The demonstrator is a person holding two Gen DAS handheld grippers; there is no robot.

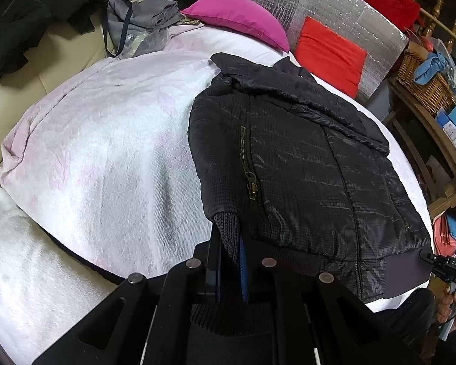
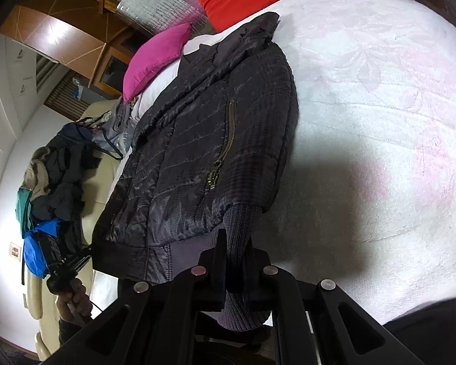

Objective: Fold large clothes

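- One black quilted jacket [image 1: 304, 164] is spread on the white blanket [image 1: 106, 152], with a brass zipper [image 1: 247, 164] and ribbed cuffs.
- Two pillows are counted: one magenta [image 1: 240, 18], one red [image 1: 331, 51].
- One cuff [image 1: 228, 231] is pinched in the left gripper [image 1: 228, 261].
- Another cuff [image 2: 240, 228] is clamped in the right gripper [image 2: 235, 258].

both wrist views close, low over bed (opposite sides), sharing jacket [image 1: 304, 164]
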